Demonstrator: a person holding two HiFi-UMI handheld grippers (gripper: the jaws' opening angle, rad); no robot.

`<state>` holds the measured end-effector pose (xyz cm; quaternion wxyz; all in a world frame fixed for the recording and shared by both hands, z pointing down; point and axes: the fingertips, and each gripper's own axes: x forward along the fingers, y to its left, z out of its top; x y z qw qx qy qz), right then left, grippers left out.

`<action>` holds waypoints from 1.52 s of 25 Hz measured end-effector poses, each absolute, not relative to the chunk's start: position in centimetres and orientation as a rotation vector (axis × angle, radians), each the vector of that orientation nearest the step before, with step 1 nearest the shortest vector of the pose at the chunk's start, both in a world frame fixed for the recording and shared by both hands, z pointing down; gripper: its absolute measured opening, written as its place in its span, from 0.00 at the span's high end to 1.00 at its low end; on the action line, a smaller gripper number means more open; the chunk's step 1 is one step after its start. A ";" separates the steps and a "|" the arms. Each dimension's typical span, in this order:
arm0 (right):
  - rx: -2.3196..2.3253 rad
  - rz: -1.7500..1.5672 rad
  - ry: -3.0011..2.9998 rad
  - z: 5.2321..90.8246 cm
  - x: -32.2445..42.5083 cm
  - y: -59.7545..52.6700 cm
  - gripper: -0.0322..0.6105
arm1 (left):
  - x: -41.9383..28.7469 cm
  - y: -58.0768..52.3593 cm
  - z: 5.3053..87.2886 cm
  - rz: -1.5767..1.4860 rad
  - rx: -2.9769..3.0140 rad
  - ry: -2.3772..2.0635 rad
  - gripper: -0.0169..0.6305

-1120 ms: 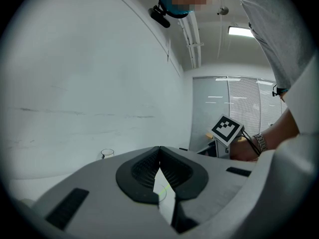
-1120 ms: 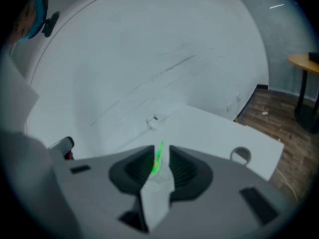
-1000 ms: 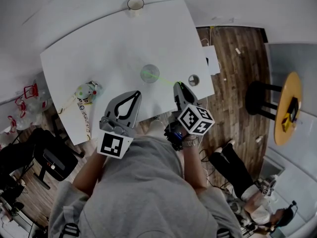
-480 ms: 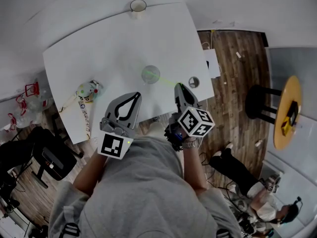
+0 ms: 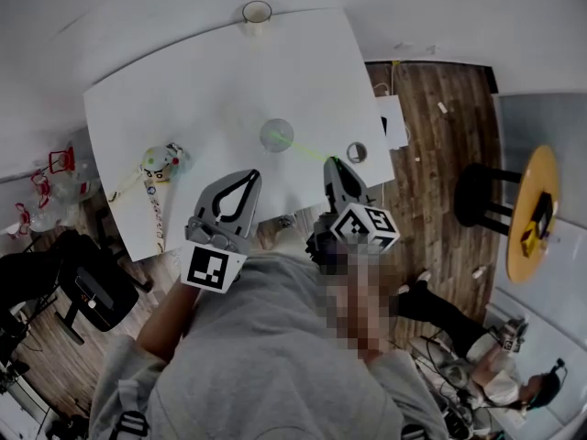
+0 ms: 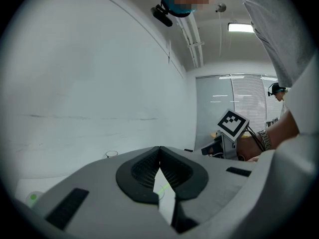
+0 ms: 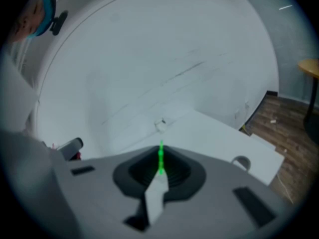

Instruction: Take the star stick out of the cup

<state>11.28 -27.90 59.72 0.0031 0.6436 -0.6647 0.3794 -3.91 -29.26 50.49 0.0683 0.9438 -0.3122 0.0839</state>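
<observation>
A clear cup stands mid-table on the white table. The thin green star stick slants from the cup's mouth to my right gripper, which is shut on its near end. In the right gripper view the stick rises from between the closed jaws. My left gripper hovers over the table's near edge, left of the cup, shut and empty. In the left gripper view its tips meet, and the stick shows through the gap below them.
A paper cup stands at the table's far edge. A small ring-shaped thing lies near the right edge, just beyond my right gripper. A colourful toy with a cord lies at the left edge. Wooden floor and a round stool are to the right.
My right gripper has drawn slightly back and right with the stick, so more of the stick shows outside the cup. The left gripper has stayed put.
</observation>
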 end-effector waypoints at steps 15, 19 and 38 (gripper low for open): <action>1.920 1.087 -2.264 55.8 11.5 -26.3 0.88 | -3.6 -25.4 49.3 0.204 2.768 -1.121 0.92; 1.868 1.021 -2.322 54.3 11.1 -25.9 0.88 | -4.0 -24.6 48.6 0.186 2.760 -1.192 0.92; 1.661 0.681 -2.514 49.1 11.6 -21.2 0.88 | -4.5 -17.5 45.9 0.131 2.675 -1.507 0.92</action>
